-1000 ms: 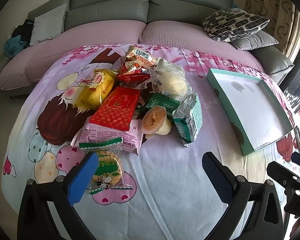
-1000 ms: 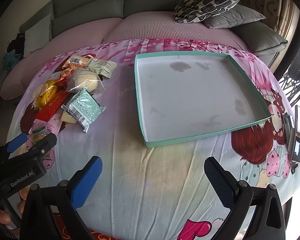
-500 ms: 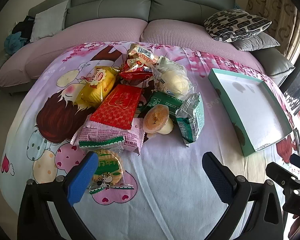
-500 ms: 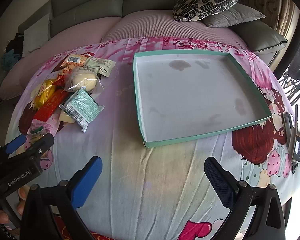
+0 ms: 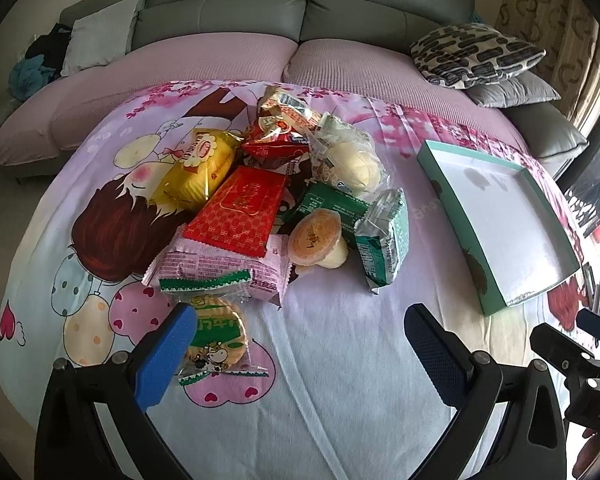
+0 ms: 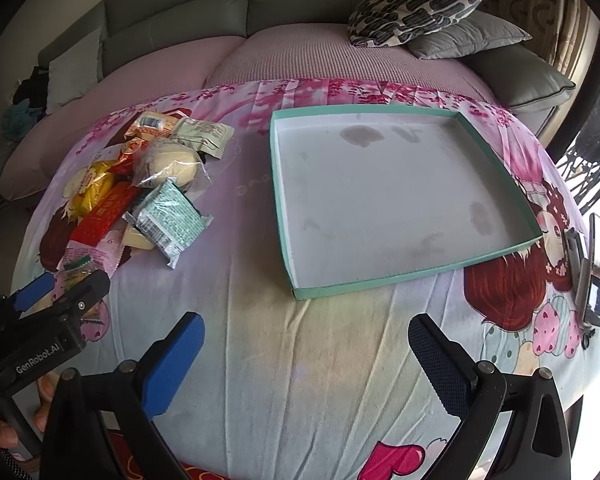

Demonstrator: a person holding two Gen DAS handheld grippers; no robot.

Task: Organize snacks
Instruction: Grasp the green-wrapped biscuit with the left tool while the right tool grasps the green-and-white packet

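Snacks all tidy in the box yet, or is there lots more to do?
Nothing is done yet: the box holds no snacks. Nothing is in hand either; the left gripper and right gripper are both open, holding nothing. The whole snack pile lies on the cloth beside the box, so every snack is left to move.

snack wrappers (image 5: 240,210): glossy plastic | tray (image 6: 380,188): matt cardboard | sheet (image 6: 300,340): printed cloth

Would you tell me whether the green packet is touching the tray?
Apart: the right wrist view shows bare cloth between the green packet and the tray.
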